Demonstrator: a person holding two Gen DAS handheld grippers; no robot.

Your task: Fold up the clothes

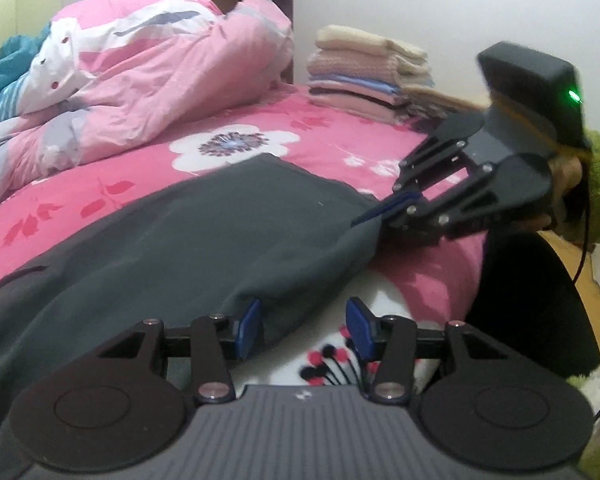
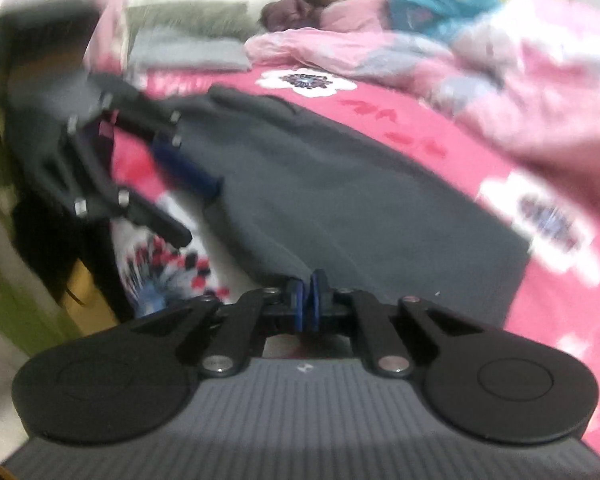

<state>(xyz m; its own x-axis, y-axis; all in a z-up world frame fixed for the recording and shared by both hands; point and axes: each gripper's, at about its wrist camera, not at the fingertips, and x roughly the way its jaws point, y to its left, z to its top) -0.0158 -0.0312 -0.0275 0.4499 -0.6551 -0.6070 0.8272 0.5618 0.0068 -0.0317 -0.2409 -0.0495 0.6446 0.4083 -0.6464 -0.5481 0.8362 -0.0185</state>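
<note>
Dark grey garment (image 1: 172,232) lies spread across the pink floral bedsheet (image 1: 332,136), its near edge reaching the bed's front side.

Left claw (image 1: 302,330) — blue pads (image 1: 249,327) well apart. The left pad touches the garment's lower hem; the right pad stands clear of it over the white flower print. Nothing gripped.

Right claw (image 2: 307,304) — pads pressed together on a corner of the grey cloth, which rises into the pinch from the sheet. From the left wrist view the same claw (image 1: 374,210) comes in from the right, fingertips closed on the garment's edge, the fabric pulled up slightly there into a ridge. A green light shows on its body.

The right wrist view is blurred; the left claw (image 2: 180,200) appears at its left edge, fingers spread, close to the garment's edge.

Behind the garment: a crumpled pink and white duvet (image 1: 140,80) heaped toward the far left of the bed, and a stack of folded clothes (image 1: 368,76) — cream, pink, blue layers — at the far right corner against the wall. Teal fabric (image 1: 8,60) shows beyond the duvet
</note>
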